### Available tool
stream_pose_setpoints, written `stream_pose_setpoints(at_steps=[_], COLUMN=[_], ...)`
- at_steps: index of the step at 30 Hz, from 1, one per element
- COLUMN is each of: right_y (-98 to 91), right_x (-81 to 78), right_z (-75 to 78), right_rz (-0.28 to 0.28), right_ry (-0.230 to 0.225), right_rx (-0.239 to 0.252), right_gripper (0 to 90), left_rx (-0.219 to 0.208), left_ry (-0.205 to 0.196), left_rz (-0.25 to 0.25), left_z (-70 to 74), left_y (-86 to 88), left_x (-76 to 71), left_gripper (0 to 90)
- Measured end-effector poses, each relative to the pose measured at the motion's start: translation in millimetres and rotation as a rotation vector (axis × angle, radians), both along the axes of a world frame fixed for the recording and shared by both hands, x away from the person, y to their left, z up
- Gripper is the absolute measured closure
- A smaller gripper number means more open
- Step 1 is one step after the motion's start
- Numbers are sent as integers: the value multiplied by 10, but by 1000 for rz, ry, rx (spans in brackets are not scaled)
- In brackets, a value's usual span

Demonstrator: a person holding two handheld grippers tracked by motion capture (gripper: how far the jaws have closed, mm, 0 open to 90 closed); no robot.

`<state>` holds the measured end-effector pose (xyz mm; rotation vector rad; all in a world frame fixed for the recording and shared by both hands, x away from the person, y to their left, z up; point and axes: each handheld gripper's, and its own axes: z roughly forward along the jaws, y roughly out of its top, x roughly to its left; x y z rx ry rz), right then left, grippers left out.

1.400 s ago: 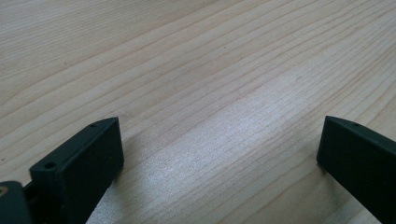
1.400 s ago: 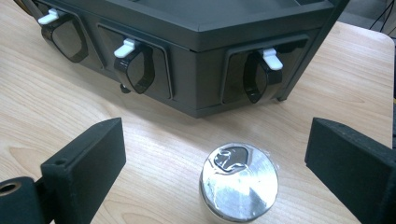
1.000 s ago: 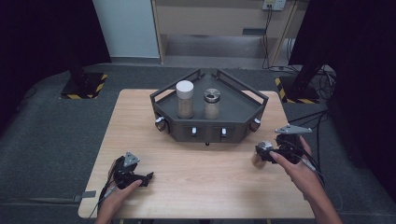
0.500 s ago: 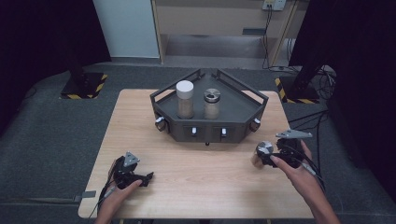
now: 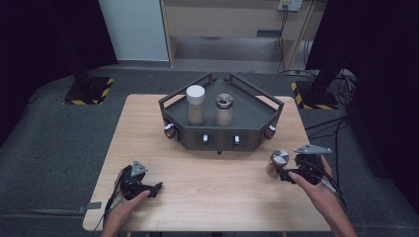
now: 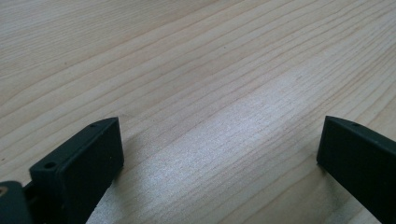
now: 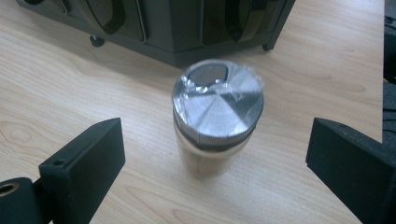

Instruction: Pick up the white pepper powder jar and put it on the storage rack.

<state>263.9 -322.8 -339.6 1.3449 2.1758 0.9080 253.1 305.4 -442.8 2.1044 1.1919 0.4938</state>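
Observation:
A small jar with a silver shaker lid [image 5: 279,159] [image 7: 215,116] stands on the wooden table [image 5: 217,187] in front of the rack's right corner. My right gripper [image 5: 276,171] [image 7: 217,140] is open, one jaw on each side of the jar with a wide gap to it, touching nothing. The dark grey rack [image 5: 252,121] holds a white-lidded jar [image 5: 195,104] and a silver-lidded jar [image 5: 224,108], both upright. My left gripper [image 5: 156,188] [image 6: 219,135] rests low over bare wood near the front left, open, with nothing between its jaws.
The rack sits at the table's far centre, with knobs on its front corners [image 5: 169,130]. The near table edge lies just below both hands. Cables trail from the right gripper past the table's right edge [image 5: 336,185]. Dark floor surrounds the table.
My right gripper has drawn slightly back toward the near edge while the jar stays where it stands. The left gripper has not moved.

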Motion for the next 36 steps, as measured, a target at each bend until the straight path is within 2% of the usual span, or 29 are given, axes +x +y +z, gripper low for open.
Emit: stream_pose_setpoints(at_steps=[22, 36], right_y=[-49, -21], right_x=[0, 39], right_z=[-245, -340], right_rz=[-23, -31], right_ry=[49, 59], right_rx=[11, 10], right_gripper=[47, 50], left_rx=[0, 0], left_ry=[0, 0], left_rz=[1, 0], left_z=[-1, 0], left_y=[-1, -1], left_x=[-1, -1], left_gripper=[0, 0])
